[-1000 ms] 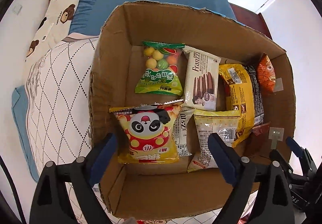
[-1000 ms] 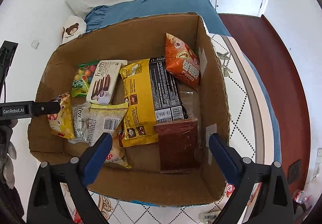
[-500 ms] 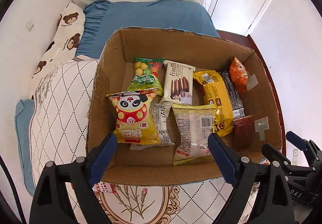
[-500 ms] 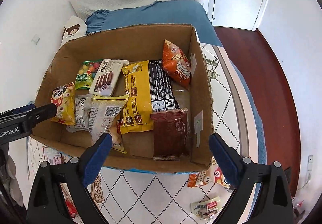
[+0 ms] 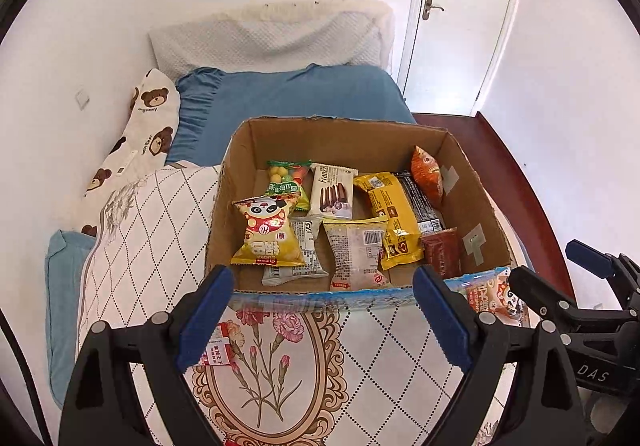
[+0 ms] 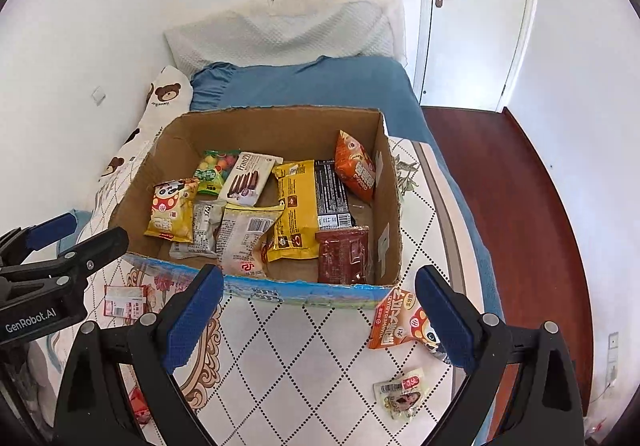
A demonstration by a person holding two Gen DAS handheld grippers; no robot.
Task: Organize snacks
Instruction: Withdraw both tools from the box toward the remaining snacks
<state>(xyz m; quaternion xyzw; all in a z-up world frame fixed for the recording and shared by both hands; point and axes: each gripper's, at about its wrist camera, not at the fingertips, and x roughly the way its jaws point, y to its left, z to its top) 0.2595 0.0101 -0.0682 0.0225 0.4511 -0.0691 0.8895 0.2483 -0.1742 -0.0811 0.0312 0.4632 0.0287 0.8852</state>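
Both grippers empty, jaws spread wide, hovering over the quilt short of the box. Left gripper (image 5: pixel 322 316) sits in front of the box's near wall; right gripper (image 6: pixel 318 316) likewise, a bit further right.

Cardboard box (image 6: pixel 390 205) is open-topped, on the bed, near wall edged with blue print. It lies ahead of both grippers, not touched by either.

Inside the box:
- panda bag (image 5: pixel 267 232), yellow, front left, propped up against the left wall
- candy bag (image 5: pixel 286 183), green with coloured balls, back left
- wafer pack (image 5: pixel 332 191), white with brown sticks, just right of the candy
- grey packet (image 5: pixel 308 250) partly under the panda bag
- pale pouch (image 5: pixel 356 254) with barcode, front centre
- yellow pack (image 5: pixel 390 219) overlapping a black pack (image 5: pixel 420 201)
- orange bag (image 5: pixel 428 173) leaning on the right wall
- dark red packet (image 5: pixel 440 252), front right corner

Outside the box, on the quilt (image 6: pixel 304 350):
- orange panda packet (image 6: pixel 398 320) touching the box's near right corner, just beside the right gripper's right finger (image 6: pixel 444 320)
- small clear packet (image 6: pixel 402 394) nearer the camera, between the right gripper's fingers and its right arm
- red-and-white packet (image 6: pixel 124 300) near the left gripper, by the box's near left corner

Blue pillow (image 5: pixel 288 97) behind the box, bear-print pillow (image 5: pixel 136 137) to its left.
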